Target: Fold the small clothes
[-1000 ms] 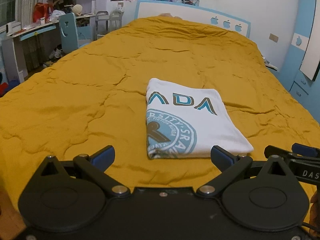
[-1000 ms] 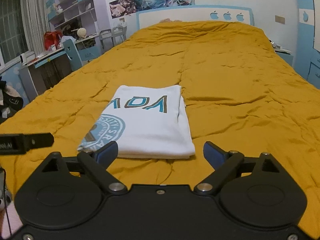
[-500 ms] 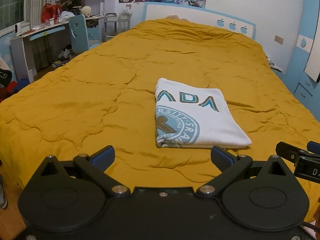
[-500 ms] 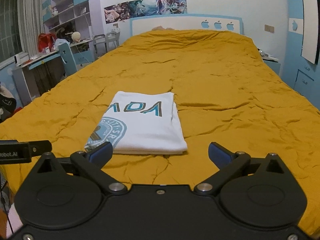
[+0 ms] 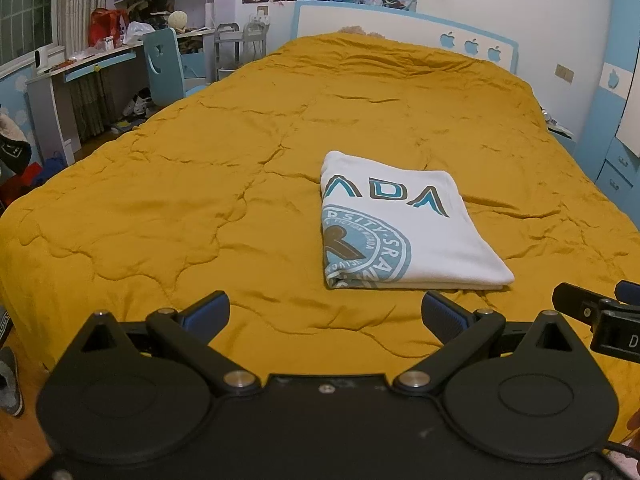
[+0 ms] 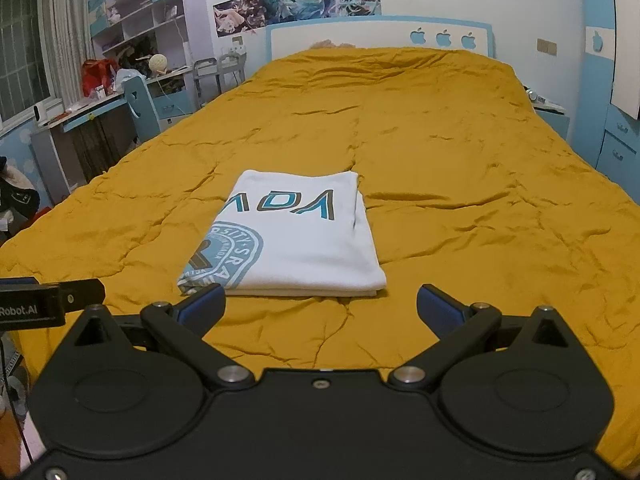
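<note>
Lying folded, one shirt [image 5: 404, 228], two spread grippers [image 5: 326, 312] apart.

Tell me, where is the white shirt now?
The folded white shirt lies on the yellow quilt, just ahead of both open grippers, nearer the bed's foot.
</note>
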`<state>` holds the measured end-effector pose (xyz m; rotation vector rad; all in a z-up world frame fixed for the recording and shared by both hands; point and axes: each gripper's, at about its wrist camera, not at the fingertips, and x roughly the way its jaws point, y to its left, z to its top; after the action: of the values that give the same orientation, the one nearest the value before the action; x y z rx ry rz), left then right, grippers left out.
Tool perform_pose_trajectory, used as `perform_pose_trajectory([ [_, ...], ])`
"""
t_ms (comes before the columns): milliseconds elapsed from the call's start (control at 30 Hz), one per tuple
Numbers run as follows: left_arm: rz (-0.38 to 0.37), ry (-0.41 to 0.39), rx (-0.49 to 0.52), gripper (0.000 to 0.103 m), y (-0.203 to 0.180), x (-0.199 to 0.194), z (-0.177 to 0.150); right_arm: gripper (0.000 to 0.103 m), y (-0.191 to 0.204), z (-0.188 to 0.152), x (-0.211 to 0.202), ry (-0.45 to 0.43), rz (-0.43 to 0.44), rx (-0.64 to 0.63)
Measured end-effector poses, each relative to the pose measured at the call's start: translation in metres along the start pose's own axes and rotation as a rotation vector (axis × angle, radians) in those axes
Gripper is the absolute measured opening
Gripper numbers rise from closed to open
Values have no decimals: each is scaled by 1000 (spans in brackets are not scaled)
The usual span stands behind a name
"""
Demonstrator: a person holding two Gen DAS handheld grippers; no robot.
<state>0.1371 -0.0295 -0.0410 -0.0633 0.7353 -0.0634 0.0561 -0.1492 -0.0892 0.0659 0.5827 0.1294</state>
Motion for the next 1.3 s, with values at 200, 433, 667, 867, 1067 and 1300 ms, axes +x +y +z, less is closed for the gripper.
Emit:
perform_pose_trajectory([
  [200, -4, 11, 8, 103, -3, 2, 0, 103, 1, 0, 0, 6, -1, 1],
  [433, -18, 21, 16, 103, -3, 4, 1, 103, 4, -1, 0, 8, 4, -3],
  [667, -17, 25, 13, 103, -4, 3, 1, 103, 5, -1, -1, 9, 4, -1],
  [867, -16, 23, 10, 103, -5, 3, 2, 103, 6, 0, -1, 10, 7, 2],
  [1067, -21, 40, 1, 103, -5, 5, 4, 103, 6, 1, -1, 7, 9, 0],
  [1300, -16, 53, 5, 103, -6, 5, 4, 103, 5, 1, -1, 7, 10, 0],
])
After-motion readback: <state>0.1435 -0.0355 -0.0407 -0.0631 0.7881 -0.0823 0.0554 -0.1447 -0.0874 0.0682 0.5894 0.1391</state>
